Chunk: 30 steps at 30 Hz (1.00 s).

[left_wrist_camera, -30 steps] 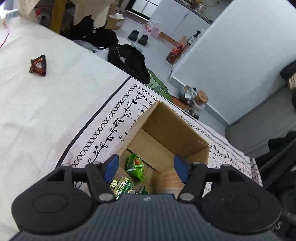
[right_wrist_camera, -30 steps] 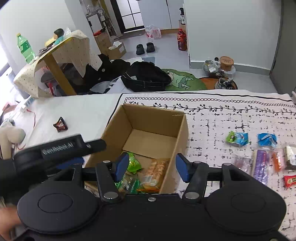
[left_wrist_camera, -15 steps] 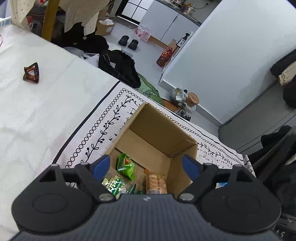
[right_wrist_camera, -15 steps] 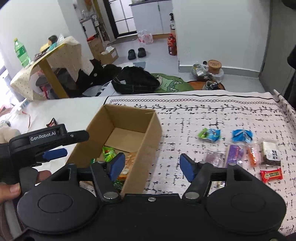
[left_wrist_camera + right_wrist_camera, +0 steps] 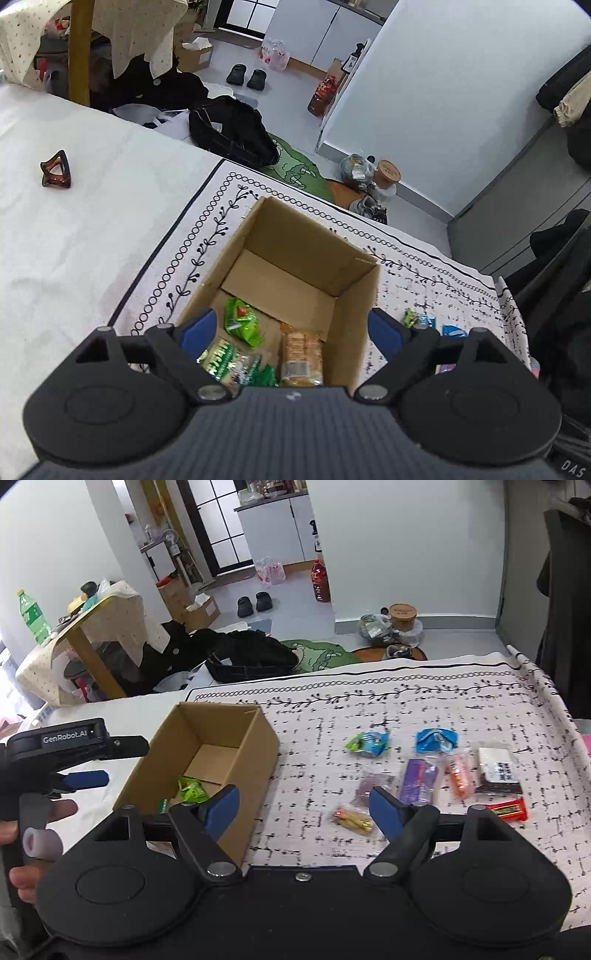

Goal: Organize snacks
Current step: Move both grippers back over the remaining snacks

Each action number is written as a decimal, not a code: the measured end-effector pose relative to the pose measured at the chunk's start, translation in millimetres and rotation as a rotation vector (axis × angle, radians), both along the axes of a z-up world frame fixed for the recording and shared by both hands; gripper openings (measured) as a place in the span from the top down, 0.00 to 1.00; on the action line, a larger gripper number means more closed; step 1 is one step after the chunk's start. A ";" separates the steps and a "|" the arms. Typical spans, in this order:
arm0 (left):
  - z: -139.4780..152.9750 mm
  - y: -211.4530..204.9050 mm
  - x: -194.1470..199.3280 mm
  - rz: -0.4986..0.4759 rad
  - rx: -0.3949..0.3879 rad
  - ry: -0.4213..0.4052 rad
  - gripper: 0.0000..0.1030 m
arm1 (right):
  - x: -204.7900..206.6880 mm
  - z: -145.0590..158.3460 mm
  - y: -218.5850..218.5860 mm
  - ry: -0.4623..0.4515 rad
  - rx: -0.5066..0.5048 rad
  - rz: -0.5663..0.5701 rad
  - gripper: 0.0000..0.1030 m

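Right wrist view: right gripper [image 5: 304, 808] spread wide, empty, poised over loose snack packets [image 5: 424, 771] right of the cardboard box [image 5: 236, 734], presumably for collection. Left gripper [image 5: 291, 330] also wide, empty, above boxed snacks [image 5: 242, 321]; labels illegible.

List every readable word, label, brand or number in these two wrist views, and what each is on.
"GenRobot.AI": on the left gripper body, right wrist view.
"DAS": partial letters on a dark item at the left view's bottom right edge.
Print on the green snack packet, biscuit pack and dark bar: too blurred to read.
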State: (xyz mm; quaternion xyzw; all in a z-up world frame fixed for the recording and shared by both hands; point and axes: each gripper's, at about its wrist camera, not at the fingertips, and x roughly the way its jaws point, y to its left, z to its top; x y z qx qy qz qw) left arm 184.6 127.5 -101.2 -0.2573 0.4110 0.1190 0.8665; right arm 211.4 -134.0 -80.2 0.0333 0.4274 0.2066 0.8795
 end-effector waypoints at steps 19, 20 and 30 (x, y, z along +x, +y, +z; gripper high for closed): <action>9.7 -102.6 14.2 -0.142 0.064 0.029 0.12 | 0.8 -15.5 -93.4 0.002 0.021 -0.133 0.25; 7.5 -108.1 16.4 -0.151 0.066 0.035 0.12 | 1.1 -17.3 -99.9 0.005 0.022 -0.146 0.25; -15.1 -149.7 31.5 -0.184 0.069 0.071 0.12 | 10.6 -36.0 -150.3 0.052 0.039 -0.254 0.31</action>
